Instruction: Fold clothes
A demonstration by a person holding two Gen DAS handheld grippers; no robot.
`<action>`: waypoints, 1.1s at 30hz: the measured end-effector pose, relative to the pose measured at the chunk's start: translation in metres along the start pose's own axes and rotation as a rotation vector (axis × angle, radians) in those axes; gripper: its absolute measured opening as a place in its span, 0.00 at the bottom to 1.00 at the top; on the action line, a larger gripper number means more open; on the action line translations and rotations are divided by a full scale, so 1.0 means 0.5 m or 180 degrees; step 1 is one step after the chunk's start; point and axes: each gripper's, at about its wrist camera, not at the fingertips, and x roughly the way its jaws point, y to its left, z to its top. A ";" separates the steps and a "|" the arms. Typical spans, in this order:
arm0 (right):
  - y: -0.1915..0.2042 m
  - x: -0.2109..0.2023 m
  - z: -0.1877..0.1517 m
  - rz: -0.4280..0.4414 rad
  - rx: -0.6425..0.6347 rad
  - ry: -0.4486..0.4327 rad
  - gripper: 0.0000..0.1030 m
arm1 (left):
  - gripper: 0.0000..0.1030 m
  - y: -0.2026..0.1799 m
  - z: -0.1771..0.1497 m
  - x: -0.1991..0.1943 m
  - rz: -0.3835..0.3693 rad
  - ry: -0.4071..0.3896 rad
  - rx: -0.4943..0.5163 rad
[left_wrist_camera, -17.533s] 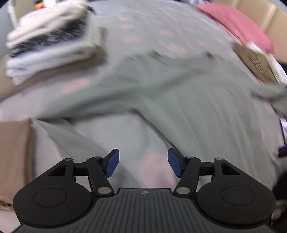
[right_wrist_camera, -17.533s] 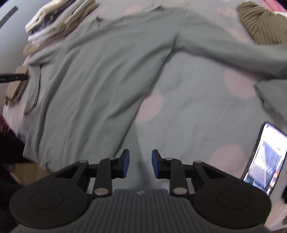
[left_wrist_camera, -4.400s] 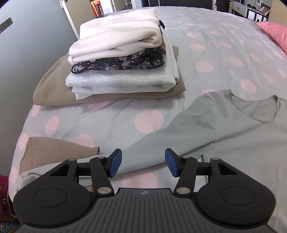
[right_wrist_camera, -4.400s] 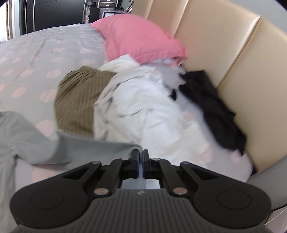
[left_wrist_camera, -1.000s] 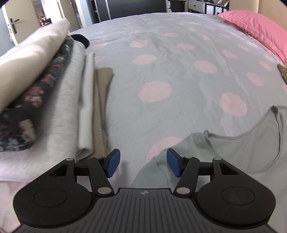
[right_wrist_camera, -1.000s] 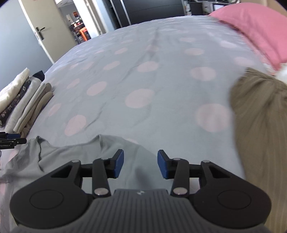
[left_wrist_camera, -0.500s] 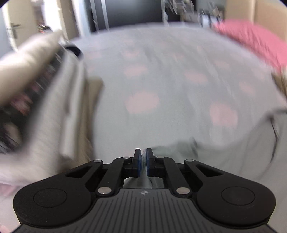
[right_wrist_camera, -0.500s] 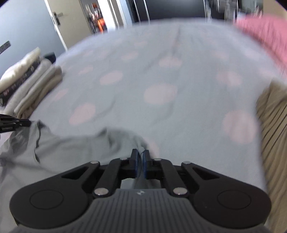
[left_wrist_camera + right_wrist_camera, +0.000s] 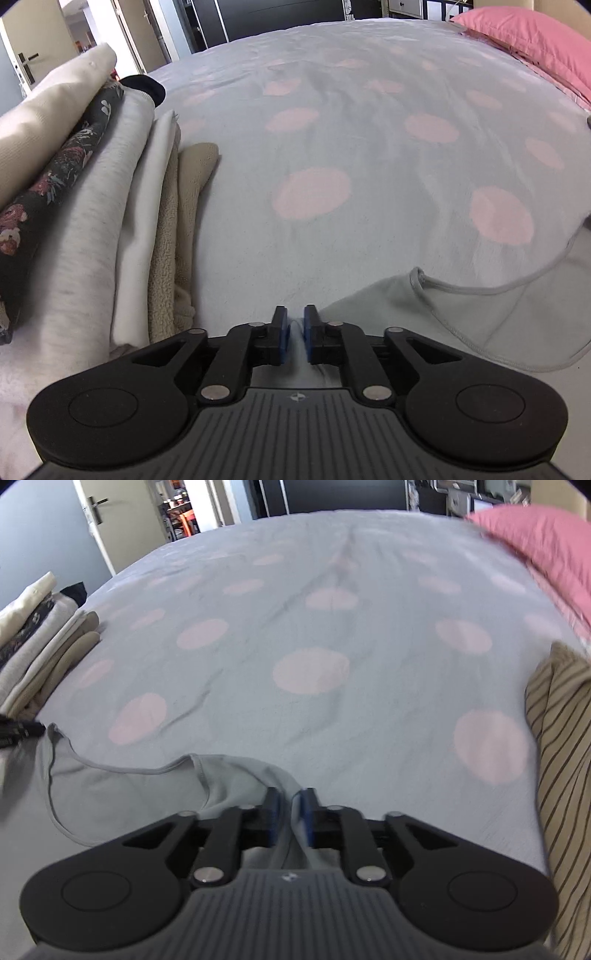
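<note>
A grey T-shirt (image 9: 480, 317) lies on the spotted bedspread (image 9: 369, 147), neckline towards the far side. My left gripper (image 9: 294, 325) is at its left shoulder. Its jaws are opening, a narrow gap between the blue pads, and pale fabric still lies in that gap. My right gripper (image 9: 290, 808) is at the other shoulder of the T-shirt (image 9: 129, 786). Its jaws are opening too, with a raised fold of grey fabric running between them. The left gripper's black fingers (image 9: 22, 729) show at the left edge of the right wrist view.
A stack of folded clothes (image 9: 92, 206) sits close on the left, also visible as the stack (image 9: 33, 646) in the right wrist view. A brown striped garment (image 9: 561, 757) lies at the right. A pink pillow (image 9: 535, 40) is far right. Doors stand beyond the bed.
A second ago both grippers stood wide open over the shoulders. Half a second ago both were shut on the fabric. Now both have parted a little and the collar edge has shifted.
</note>
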 end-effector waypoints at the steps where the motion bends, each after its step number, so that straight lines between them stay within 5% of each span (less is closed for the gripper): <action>1: 0.002 -0.010 0.001 0.0009 0.0008 -0.0036 0.36 | 0.30 0.001 -0.002 -0.007 0.0008 -0.0023 0.0022; 2: 0.007 -0.024 0.000 0.0011 0.0003 -0.0075 0.37 | 0.46 0.003 -0.004 -0.020 0.0010 -0.0052 0.0025; 4: 0.017 -0.056 -0.001 0.0014 -0.0005 -0.0137 0.39 | 0.52 0.009 -0.012 -0.053 0.0006 -0.0118 0.0002; 11: 0.072 -0.188 -0.060 0.0153 -0.0177 -0.0036 0.39 | 0.52 0.014 -0.067 -0.164 -0.0153 0.0002 -0.0106; 27: 0.260 -0.366 -0.531 0.0475 -0.0368 0.1048 0.28 | 0.52 -0.157 -0.302 -0.363 -0.0642 0.0611 0.0532; 29: 0.281 -0.376 -0.579 0.0467 -0.0484 0.1218 0.28 | 0.52 -0.173 -0.323 -0.367 -0.0676 0.0668 0.0556; 33: 0.277 -0.418 -0.596 0.0410 -0.0447 0.1107 0.28 | 0.52 -0.185 -0.345 -0.370 -0.0630 0.0712 0.0536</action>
